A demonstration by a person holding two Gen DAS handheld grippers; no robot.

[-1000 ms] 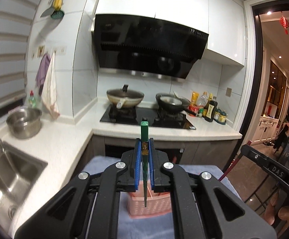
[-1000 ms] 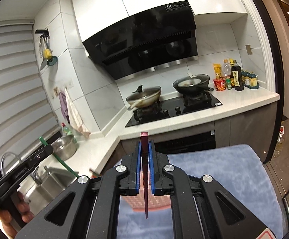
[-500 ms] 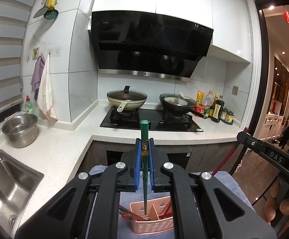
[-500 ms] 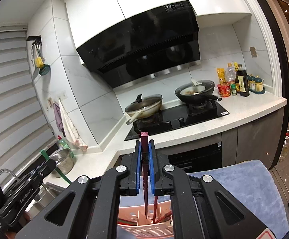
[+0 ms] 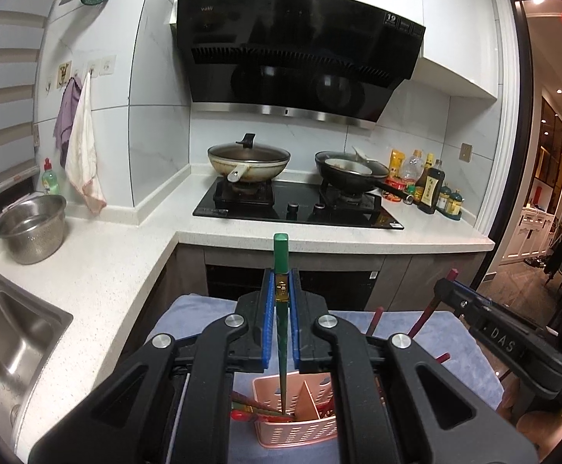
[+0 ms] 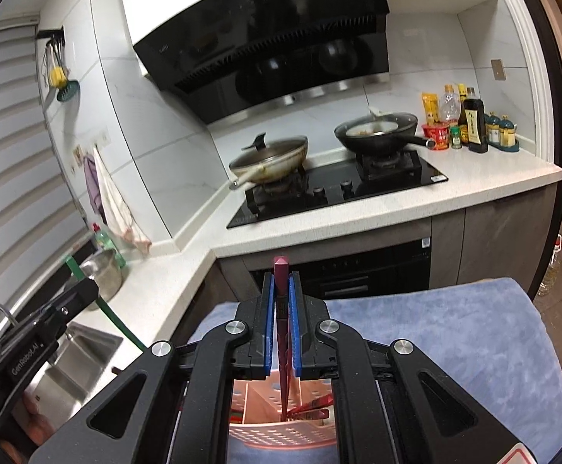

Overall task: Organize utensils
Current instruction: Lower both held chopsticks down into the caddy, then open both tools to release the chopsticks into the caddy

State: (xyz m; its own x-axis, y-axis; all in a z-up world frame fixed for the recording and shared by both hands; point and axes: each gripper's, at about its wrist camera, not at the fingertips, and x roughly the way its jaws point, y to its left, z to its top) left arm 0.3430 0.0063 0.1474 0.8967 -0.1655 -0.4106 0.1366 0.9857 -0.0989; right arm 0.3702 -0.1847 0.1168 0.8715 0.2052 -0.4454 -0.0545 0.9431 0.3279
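My left gripper (image 5: 281, 297) is shut on a green chopstick (image 5: 281, 255), held upright with its tip inside the left compartment of a pink slotted utensil basket (image 5: 300, 431). My right gripper (image 6: 281, 305) is shut on a dark red chopstick (image 6: 281, 274), upright, its tip inside the same basket (image 6: 281, 435) in a right-hand compartment. Red and green chopsticks lie in the basket. The right gripper shows at the right of the left wrist view (image 5: 445, 282); the left gripper shows at the left of the right wrist view (image 6: 83, 286).
The basket stands on a blue-grey towel (image 6: 455, 340). Behind it runs a white counter (image 5: 99, 270) with a sink (image 5: 6, 344), a steel pot (image 5: 31, 228), a hob with a lidded wok (image 5: 248, 160) and a black pan (image 5: 352, 174), and bottles (image 5: 429, 189).
Both grippers have lowered their chopsticks toward the basket; the tips now reach inside its compartments. The basket shows more fully in both views.
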